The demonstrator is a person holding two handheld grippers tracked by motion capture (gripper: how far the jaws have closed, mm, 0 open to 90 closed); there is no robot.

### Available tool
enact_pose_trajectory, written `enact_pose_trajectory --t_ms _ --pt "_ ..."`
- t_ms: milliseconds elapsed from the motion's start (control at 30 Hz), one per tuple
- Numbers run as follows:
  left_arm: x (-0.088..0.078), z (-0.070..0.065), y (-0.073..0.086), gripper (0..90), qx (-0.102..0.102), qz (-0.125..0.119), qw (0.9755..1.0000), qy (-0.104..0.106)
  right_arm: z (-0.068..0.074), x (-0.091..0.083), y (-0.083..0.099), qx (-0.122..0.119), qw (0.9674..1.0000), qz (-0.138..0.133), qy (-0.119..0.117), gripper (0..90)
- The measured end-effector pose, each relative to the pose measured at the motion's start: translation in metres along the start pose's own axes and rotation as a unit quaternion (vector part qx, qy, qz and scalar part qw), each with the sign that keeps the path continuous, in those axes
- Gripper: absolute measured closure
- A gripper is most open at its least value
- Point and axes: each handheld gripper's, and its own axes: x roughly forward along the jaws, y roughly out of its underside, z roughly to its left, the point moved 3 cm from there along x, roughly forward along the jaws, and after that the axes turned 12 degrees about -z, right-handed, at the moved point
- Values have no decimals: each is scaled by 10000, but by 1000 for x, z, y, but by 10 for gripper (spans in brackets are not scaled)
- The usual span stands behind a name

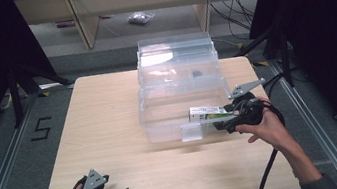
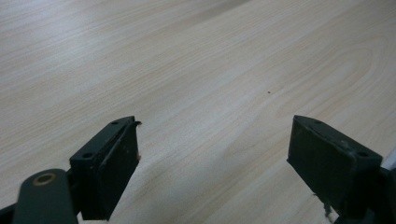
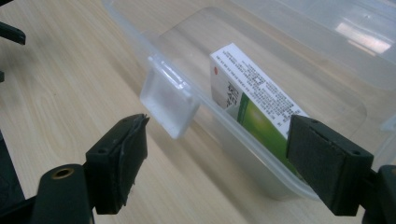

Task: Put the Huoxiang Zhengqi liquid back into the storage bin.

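Rectangular printed carton (image 3: 252, 100), clear plastic tub (image 3: 140, 42)

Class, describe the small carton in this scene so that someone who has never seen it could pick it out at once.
Start at the pale wooden table and find the clear plastic box near its far edge. Inside it, against the front wall by the latch tab, leans a white and green carton with small print. It is the one coloured, printed thing among clear plastic.

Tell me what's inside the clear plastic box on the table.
The clear plastic box holds a white and green carton standing against its near wall. The carton's lower end is hidden behind the right gripper's jaw.
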Motion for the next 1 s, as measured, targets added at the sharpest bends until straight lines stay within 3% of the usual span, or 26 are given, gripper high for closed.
enact_pose_trajectory --t_ms 67,167,200,233,267,367,400,567,700,767,1000 --pt "0 -2 0 157 -74 -50 10000 41 4 -2 2 175 9998 12 7 208" --pt "0 0 0 156 2 3 10000 -8 7 -6 5 155 9999 66 36 203" --pt "0 0 0 156 -1 4 10000 -9 7 -4 7 68 9999 -85 80 200" --pt "0 0 0 157 0 2 10000 -7 8 -6 7 123 9999 11 39 198" --pt "0 0 0 156 1 -3 10000 -6 8 -6 8 49 9999 -83 81 194" --pt "0 0 0 156 -7 -16 10000 6 13 -7 13 232 9997 -22 123 183" --pt "0 -1 0 157 -27 -74 10000 6 13 -9 14 186 9997 41 136 180" --pt "1 -2 0 156 -66 -114 9999 2 18 -5 25 297 9991 -127 291 175" --pt "1 -2 0 157 -71 -108 9999 40 23 -4 35 280 9992 -189 230 172" --pt "0 -1 0 157 -27 -88 10000 30 25 -5 38 394 9989 -129 219 170" --pt "0 -2 0 157 -60 -80 9999 41 26 -6 49 451 9981 -336 254 169"
